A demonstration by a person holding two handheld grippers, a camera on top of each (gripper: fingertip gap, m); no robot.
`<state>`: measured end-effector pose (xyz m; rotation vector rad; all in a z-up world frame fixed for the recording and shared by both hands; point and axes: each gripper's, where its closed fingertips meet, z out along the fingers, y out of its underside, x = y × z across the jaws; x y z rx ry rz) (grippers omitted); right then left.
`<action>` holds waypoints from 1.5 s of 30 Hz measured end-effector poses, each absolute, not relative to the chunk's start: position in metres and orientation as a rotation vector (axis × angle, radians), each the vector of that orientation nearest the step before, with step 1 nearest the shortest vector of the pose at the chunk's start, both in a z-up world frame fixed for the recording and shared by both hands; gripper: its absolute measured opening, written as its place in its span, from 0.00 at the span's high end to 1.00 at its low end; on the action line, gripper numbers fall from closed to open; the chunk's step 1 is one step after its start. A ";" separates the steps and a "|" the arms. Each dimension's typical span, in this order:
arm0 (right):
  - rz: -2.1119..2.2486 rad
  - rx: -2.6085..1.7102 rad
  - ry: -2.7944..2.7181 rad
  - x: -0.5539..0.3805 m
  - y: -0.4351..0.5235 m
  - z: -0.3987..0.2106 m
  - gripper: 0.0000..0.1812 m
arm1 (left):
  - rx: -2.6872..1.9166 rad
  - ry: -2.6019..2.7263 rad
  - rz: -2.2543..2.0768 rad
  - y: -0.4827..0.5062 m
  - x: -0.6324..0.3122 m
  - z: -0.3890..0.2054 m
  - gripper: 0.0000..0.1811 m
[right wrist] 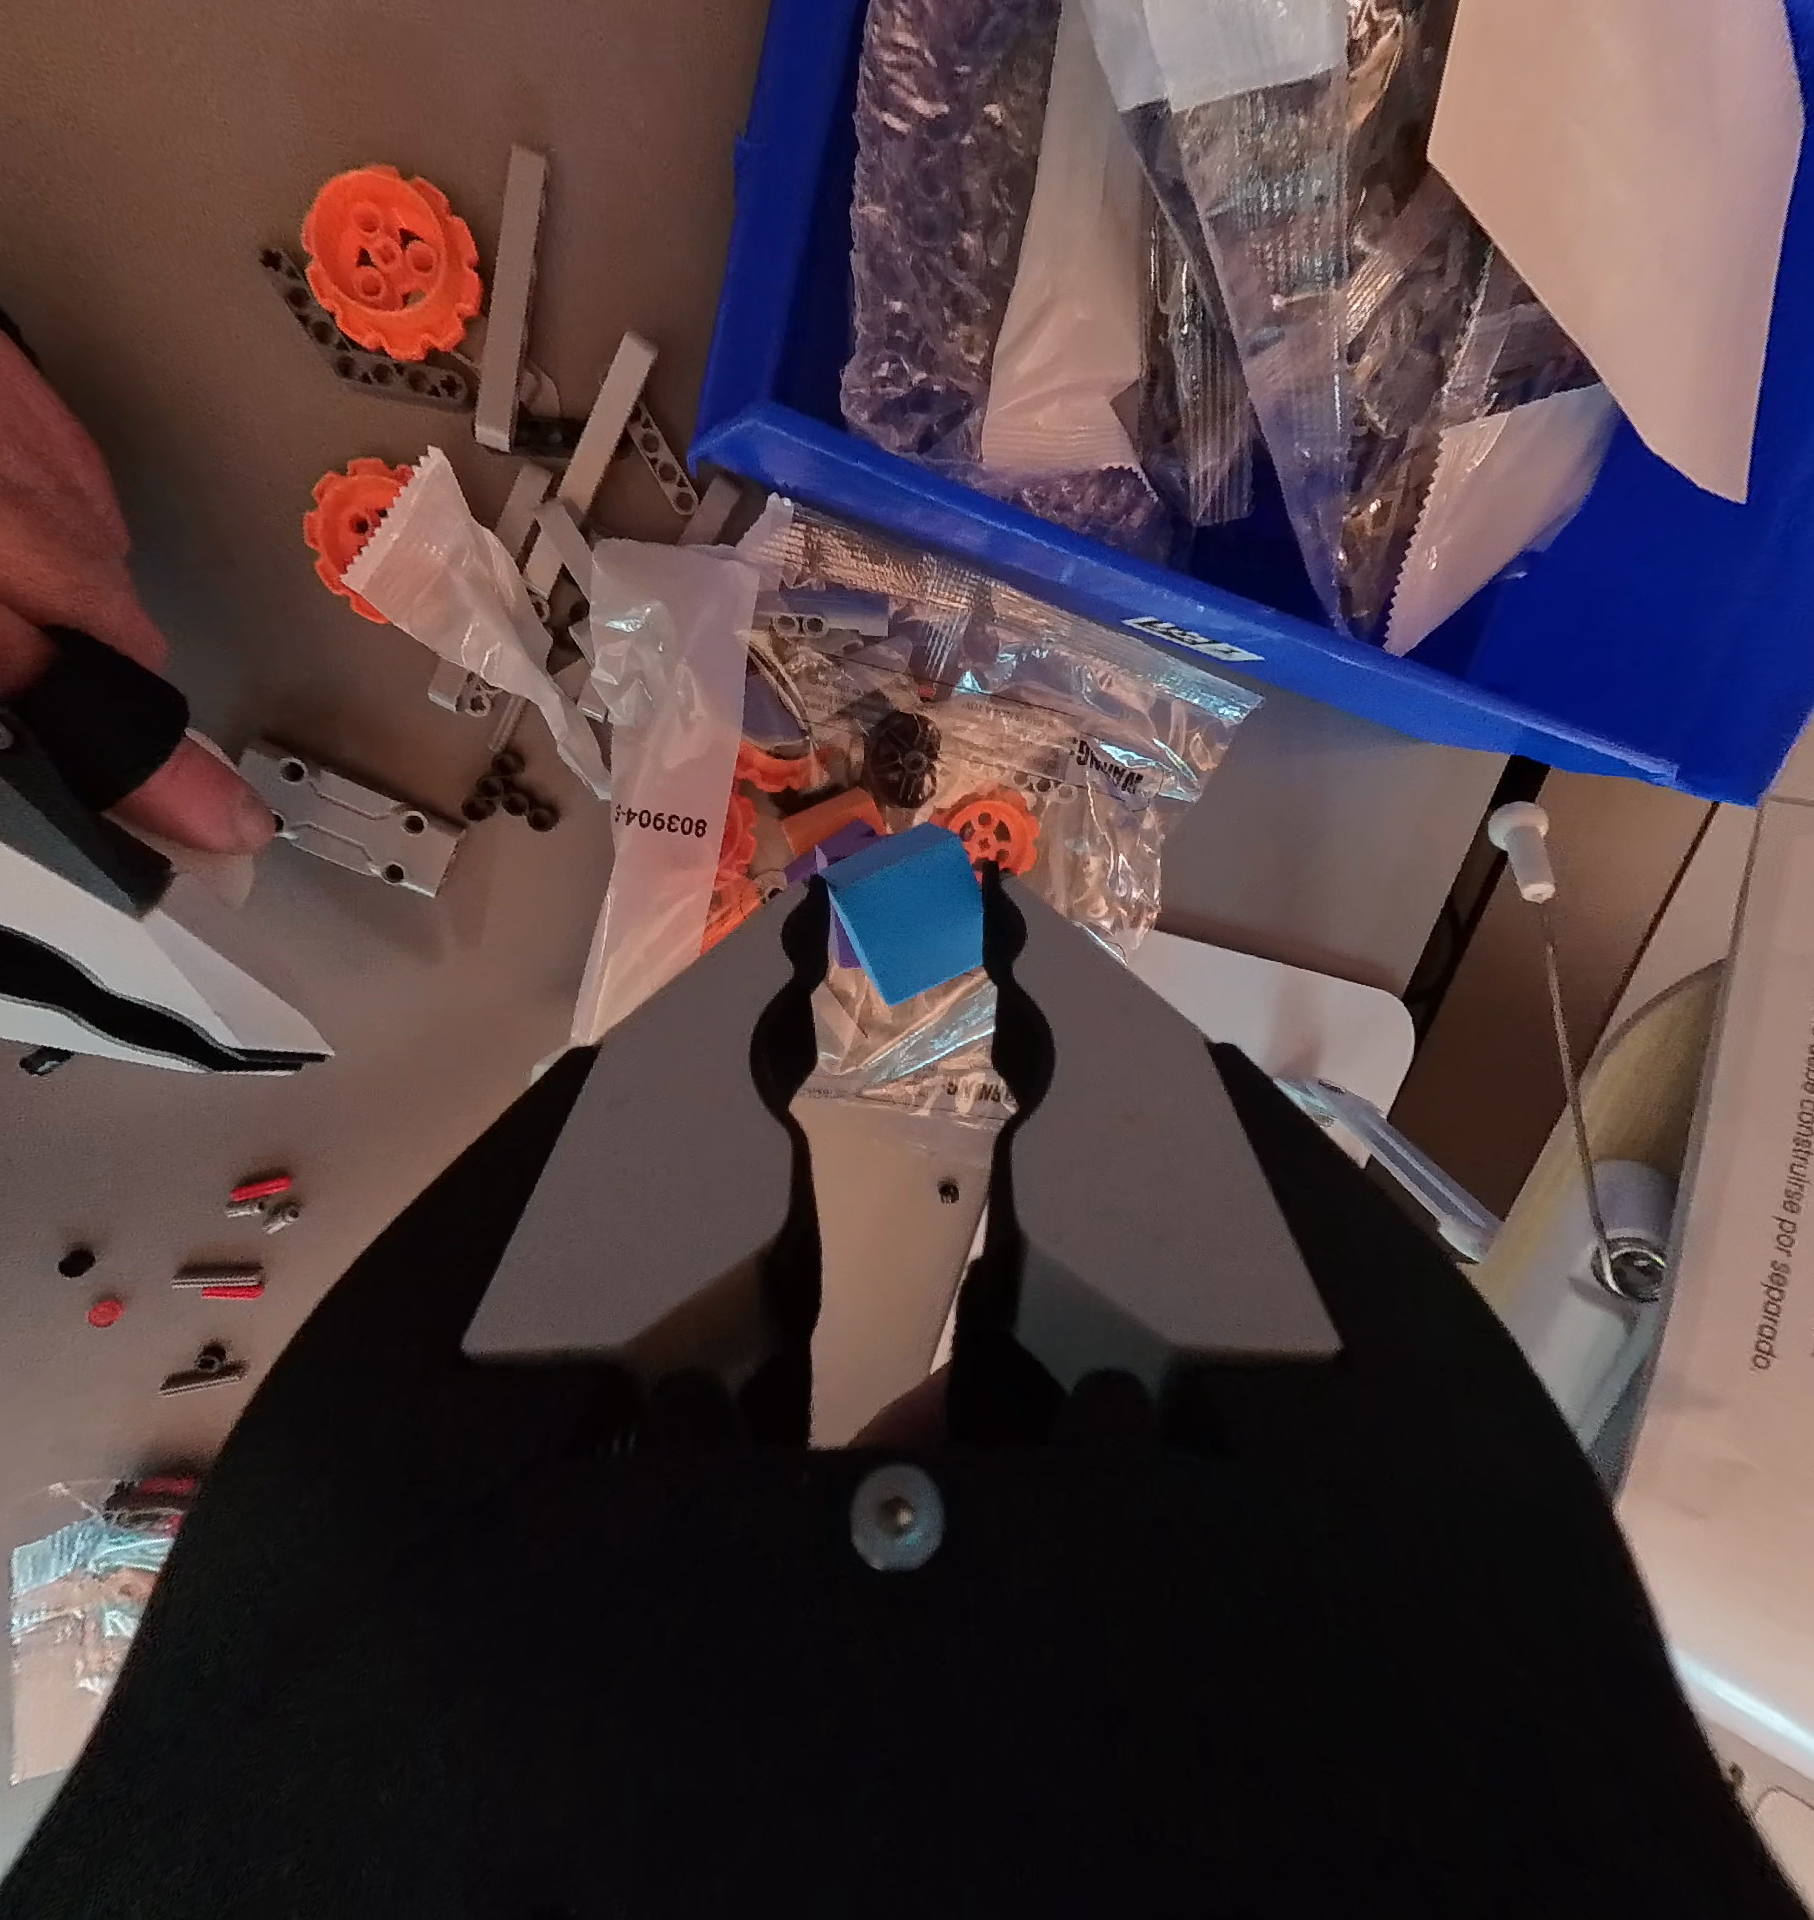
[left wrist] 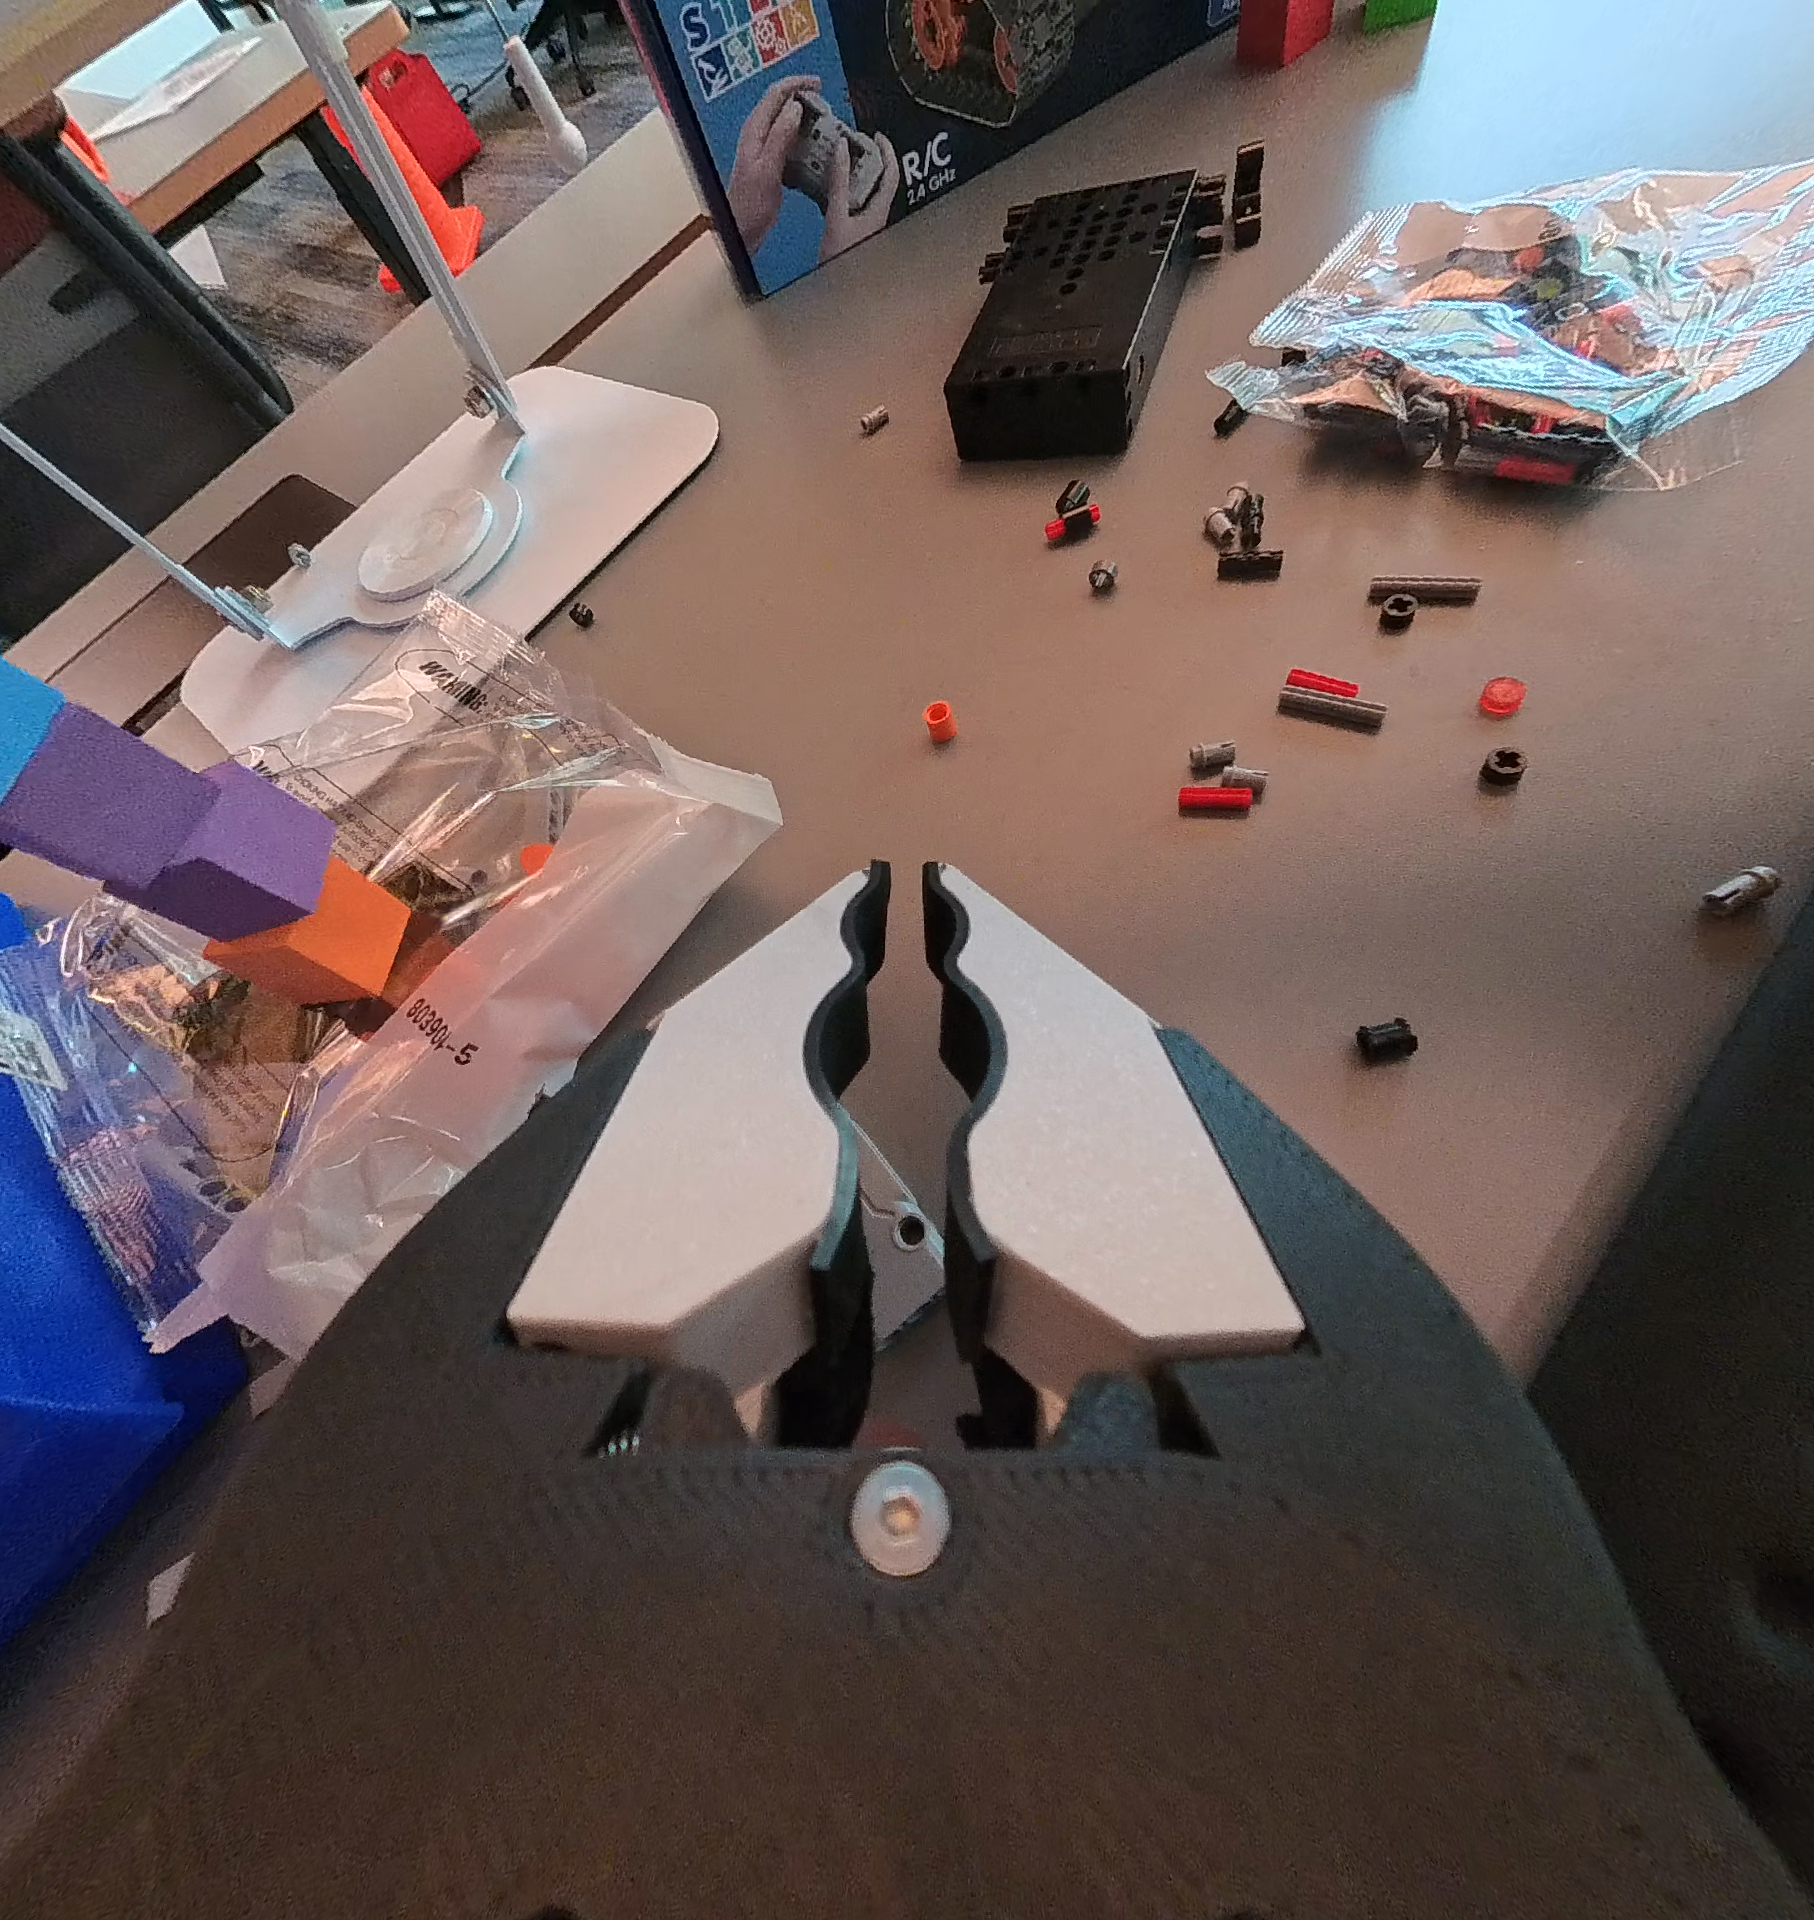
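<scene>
Two tools over surface. Left tool [left wrist: 901, 883]: nearly closed, empty, above scattered small parts [left wrist: 1298, 707]. Right tool [right wrist: 898, 894]: clamped on blue end of block rod [right wrist: 913, 930], orange tip inside clear bag [right wrist: 1090, 727] beside blue bin [right wrist: 1090, 603].

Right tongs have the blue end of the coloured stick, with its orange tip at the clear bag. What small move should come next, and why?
Probably slide the left tongs over to pin the clear bag first. They hold nothing and sit over bare table, while the right tongs grip the blue block and the orange tip pokes at the loose bag, which looks likely to slide.
</scene>
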<state>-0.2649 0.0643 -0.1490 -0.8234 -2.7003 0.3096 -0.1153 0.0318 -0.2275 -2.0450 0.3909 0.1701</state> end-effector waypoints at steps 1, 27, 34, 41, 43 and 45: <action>0.321 -0.827 -2.700 -0.265 0.063 -0.149 0.84 | -2.046 0.391 0.170 0.032 -0.115 -0.228 0.97; 0.078 -1.354 -2.191 -0.015 0.246 -0.110 0.73 | -2.046 0.391 0.180 0.030 -0.116 -0.227 0.97; -0.013 -1.696 -2.059 0.090 0.336 -0.190 0.71 | -2.052 0.375 0.176 0.031 -0.119 -0.229 0.97; -0.112 -1.776 -2.065 0.106 0.377 -0.250 0.71 | -2.064 0.361 0.174 0.032 -0.122 -0.232 0.97; -0.134 -1.794 -2.065 0.106 0.383 -0.257 0.72 | -2.069 0.357 0.172 0.032 -0.123 -0.233 0.97; -0.144 -1.816 -2.080 0.108 0.386 -0.264 0.76 | -2.073 0.359 0.174 0.033 -0.124 -0.235 0.97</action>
